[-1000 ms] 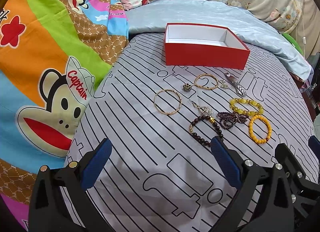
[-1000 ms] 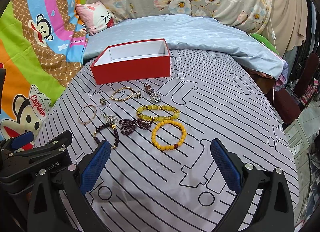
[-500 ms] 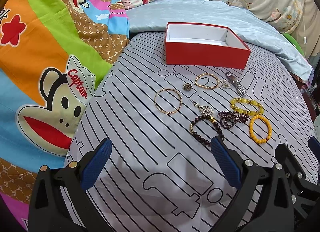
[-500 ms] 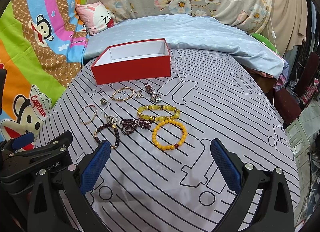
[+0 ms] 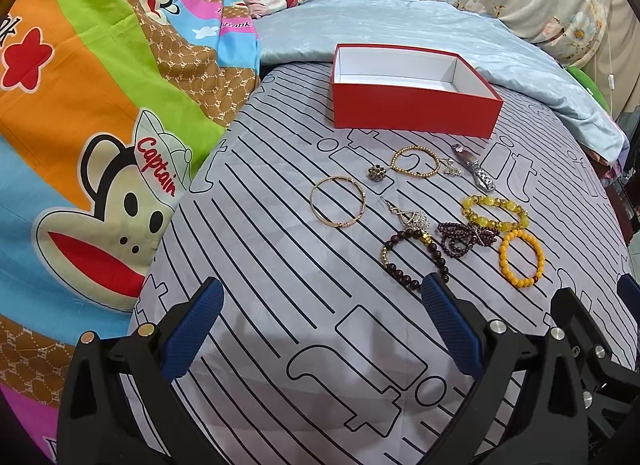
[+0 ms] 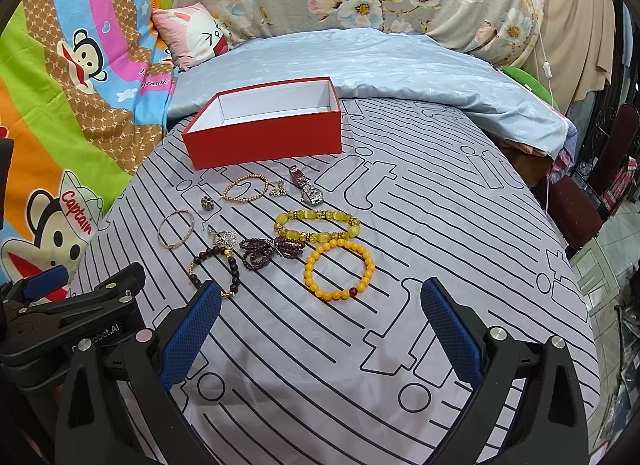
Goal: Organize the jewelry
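An empty red box (image 5: pixel 416 111) (image 6: pixel 266 141) stands open on the grey striped bedcover. In front of it lie several pieces of jewelry: a gold bangle (image 5: pixel 338 201) (image 6: pixel 176 229), a gold bead bracelet (image 5: pixel 415 161) (image 6: pixel 245 188), a silver watch (image 5: pixel 474 172) (image 6: pixel 307 189), a yellow stone bracelet (image 5: pixel 494 213) (image 6: pixel 317 225), an orange bead bracelet (image 5: pixel 521 259) (image 6: pixel 339 269), a purple bead strand (image 5: pixel 466 237) (image 6: pixel 272 251) and a dark bead bracelet (image 5: pixel 412 259) (image 6: pixel 214 269). My left gripper (image 5: pixel 322 327) and my right gripper (image 6: pixel 320 327) are open and empty, near the jewelry's front side.
A cartoon monkey blanket (image 5: pixel 92 113) covers the left. A light blue quilt (image 6: pixel 360 65) and a pink pillow (image 6: pixel 192 35) lie behind the box. The bed's right edge (image 6: pixel 576 249) drops to a chair and floor. The left gripper's body (image 6: pixel 60 313) shows at lower left in the right wrist view.
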